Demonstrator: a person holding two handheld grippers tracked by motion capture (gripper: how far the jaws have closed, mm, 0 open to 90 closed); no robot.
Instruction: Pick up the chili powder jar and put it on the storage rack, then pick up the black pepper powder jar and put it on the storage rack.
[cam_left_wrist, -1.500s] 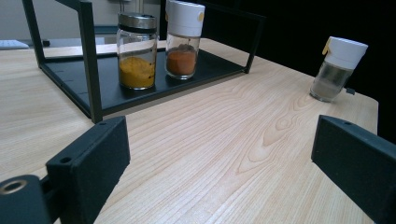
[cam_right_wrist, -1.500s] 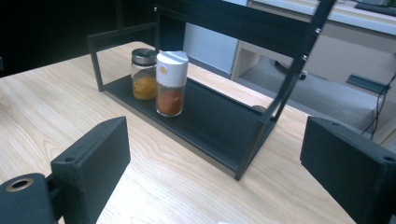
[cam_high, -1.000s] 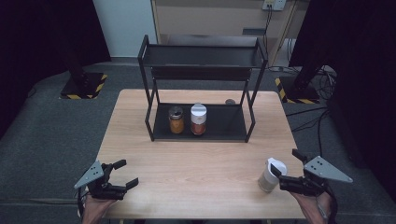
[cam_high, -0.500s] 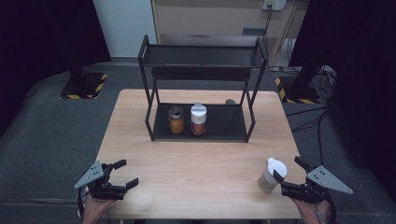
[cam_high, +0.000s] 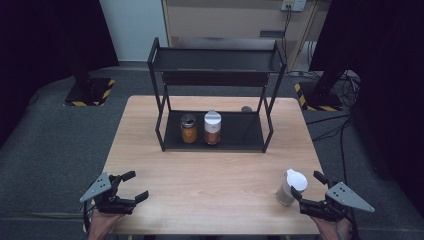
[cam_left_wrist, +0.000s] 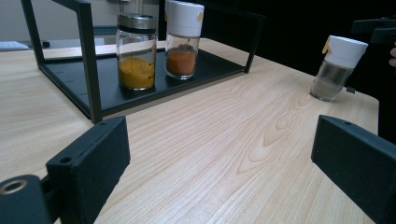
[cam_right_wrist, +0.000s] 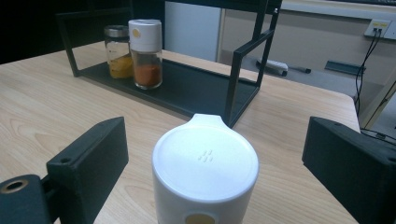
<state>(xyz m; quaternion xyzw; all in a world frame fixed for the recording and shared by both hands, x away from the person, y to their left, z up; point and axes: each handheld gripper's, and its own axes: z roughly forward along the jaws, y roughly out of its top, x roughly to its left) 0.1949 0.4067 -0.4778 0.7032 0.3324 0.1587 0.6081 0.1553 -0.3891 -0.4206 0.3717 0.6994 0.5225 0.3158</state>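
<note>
Fingers: both pairs of my jaws stand wide apart and press on nothing; those of my right gripper have just been opening, with the white-capped jar between them but not pinched.
High view, right side: my right gripper sits at the near right corner of the table, its jaws on either side of the white-capped jar, which stands upright on the wood.
High view, left side: my left gripper rests at the near left corner, well apart from the jar, with nothing between its jaws.
High view, far side: black rack stands at the middle of the table; on its lower shelf are a jar with yellow powder and, just beside it, a jar with orange powder.
Left gripper view: my two black jaws rise at the lower corners with bare wood between them; the white-capped jar stands far off at the right, the rack with its two jars at the upper left.
Right gripper view: white-capped jar stands upright in the middle between my jaws, a clear gap on each side; I cannot tell its contents from here. The rack is behind it.
</note>
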